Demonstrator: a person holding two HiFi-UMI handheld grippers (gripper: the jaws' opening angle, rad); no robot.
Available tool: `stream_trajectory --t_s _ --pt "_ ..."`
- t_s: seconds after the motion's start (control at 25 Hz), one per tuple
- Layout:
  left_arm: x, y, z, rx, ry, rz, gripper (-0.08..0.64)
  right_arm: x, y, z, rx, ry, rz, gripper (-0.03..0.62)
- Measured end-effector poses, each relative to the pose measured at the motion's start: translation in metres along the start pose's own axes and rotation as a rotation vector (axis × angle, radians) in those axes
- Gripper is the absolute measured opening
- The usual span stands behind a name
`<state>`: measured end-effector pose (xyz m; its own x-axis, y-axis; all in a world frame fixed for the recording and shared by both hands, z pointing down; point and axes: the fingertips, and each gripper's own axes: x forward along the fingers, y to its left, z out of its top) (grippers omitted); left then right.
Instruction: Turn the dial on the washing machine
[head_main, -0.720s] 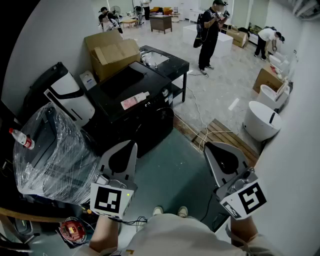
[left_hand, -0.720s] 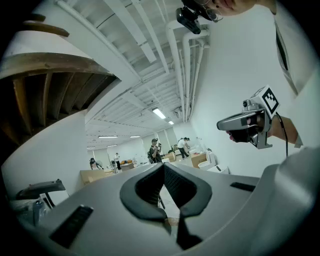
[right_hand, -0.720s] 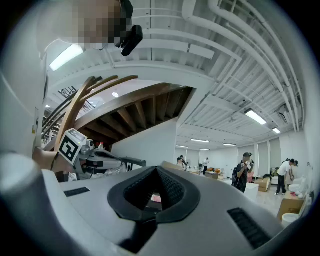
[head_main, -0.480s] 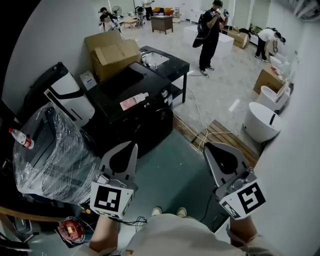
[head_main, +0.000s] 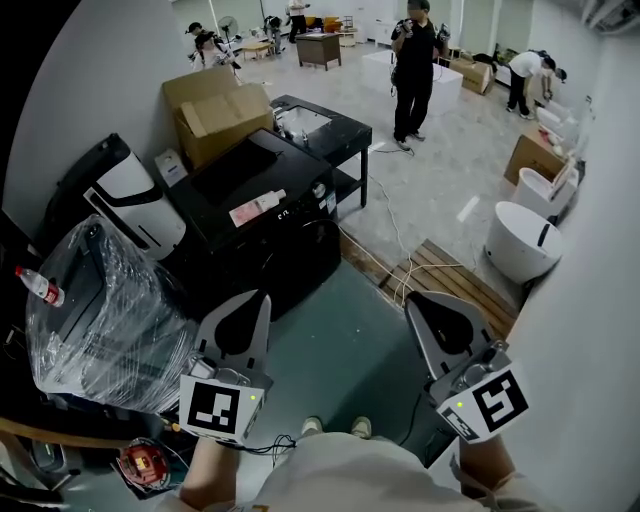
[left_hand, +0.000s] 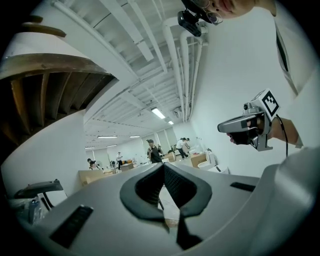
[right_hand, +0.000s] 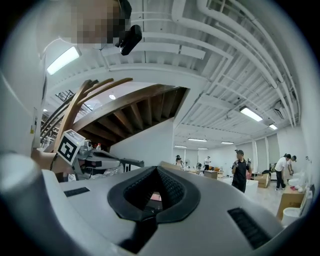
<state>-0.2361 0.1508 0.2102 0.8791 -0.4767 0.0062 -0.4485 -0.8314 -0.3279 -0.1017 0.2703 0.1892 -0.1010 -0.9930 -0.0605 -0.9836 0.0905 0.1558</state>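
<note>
A white wall fills the upper left of the head view, and another white wall runs down the right edge. The near floor is dull grey-green and turns pale farther up the frame. A wooden pallet lies right of centre, near a round white tub. A cardboard box sits at upper left beside a low black table. In the right gripper view, strip lights hang among white ceiling pipes.
</note>
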Motion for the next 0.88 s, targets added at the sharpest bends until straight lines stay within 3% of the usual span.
stream_trajectory --t_s 0.16,0.2,0.28,0.4,0.56,0.88 --pt "0.009 -0.006 -0.003 0.027 0.022 0.016 0.018 -0.014 -0.010 -0.005 0.015 -0.007 0.006 0.033" --pt "0.009 -0.008 -0.004 0.042 0.021 0.013 0.018 -0.018 -0.014 -0.006 0.026 -0.016 0.000 0.057" --pt "0.011 -0.017 -0.001 0.052 0.014 0.008 0.019 -0.028 -0.020 -0.006 0.050 -0.033 -0.010 0.207" --pt "0.016 -0.031 0.004 0.039 0.011 -0.008 0.018 -0.036 -0.032 -0.010 0.054 -0.031 -0.037 0.258" --pt "0.025 -0.042 0.011 -0.016 0.008 -0.017 0.018 -0.036 -0.040 -0.016 0.053 -0.016 -0.042 0.272" --pt "0.055 -0.037 0.001 -0.011 0.012 -0.043 0.018 -0.012 -0.054 -0.037 0.040 0.026 -0.034 0.287"
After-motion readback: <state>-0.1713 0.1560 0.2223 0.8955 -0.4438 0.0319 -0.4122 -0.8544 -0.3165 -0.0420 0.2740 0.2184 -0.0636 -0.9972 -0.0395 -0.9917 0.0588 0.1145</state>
